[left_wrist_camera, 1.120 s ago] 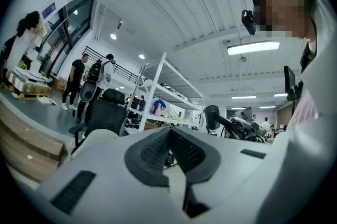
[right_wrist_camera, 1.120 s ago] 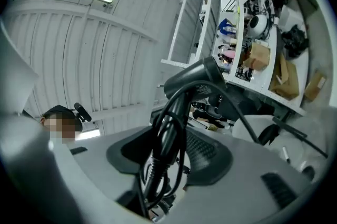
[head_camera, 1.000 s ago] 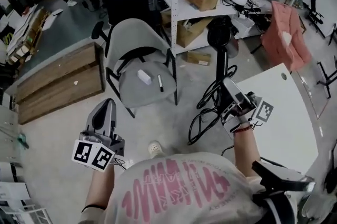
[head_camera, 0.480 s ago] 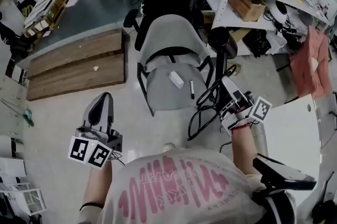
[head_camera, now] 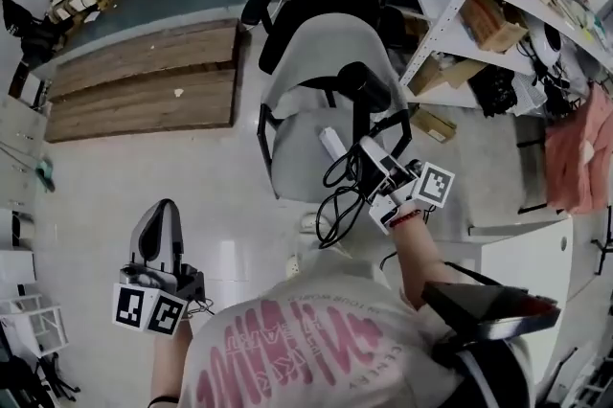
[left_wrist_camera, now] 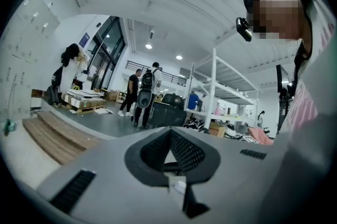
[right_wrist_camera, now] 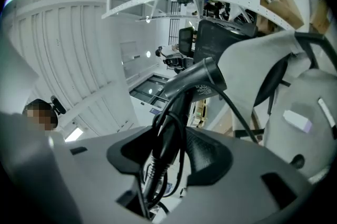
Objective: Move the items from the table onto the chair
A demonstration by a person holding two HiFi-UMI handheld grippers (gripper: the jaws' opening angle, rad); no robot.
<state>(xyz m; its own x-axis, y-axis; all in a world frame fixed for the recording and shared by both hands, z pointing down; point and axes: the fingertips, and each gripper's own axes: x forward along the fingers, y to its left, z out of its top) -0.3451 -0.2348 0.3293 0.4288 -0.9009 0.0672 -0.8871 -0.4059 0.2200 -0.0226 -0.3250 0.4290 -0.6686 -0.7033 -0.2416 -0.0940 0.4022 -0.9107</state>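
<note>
Over the chair [head_camera: 316, 47] at frame centre, my right gripper [head_camera: 370, 150] has its jaws clamped on the hair dryer [head_camera: 356, 82] handle, cord [head_camera: 335, 205] hanging looped. At lower left, my left gripper [head_camera: 161, 207] jaws are closed, empty.

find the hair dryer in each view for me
Head view: hair dryer at centre, over the chair, its handle in the right claw.
Left gripper view: not in it.
Right gripper view: hair dryer at centre, its handle rising from between the jaws.
Shared landmark: the grey chair, at the right in the right gripper view.
</note>
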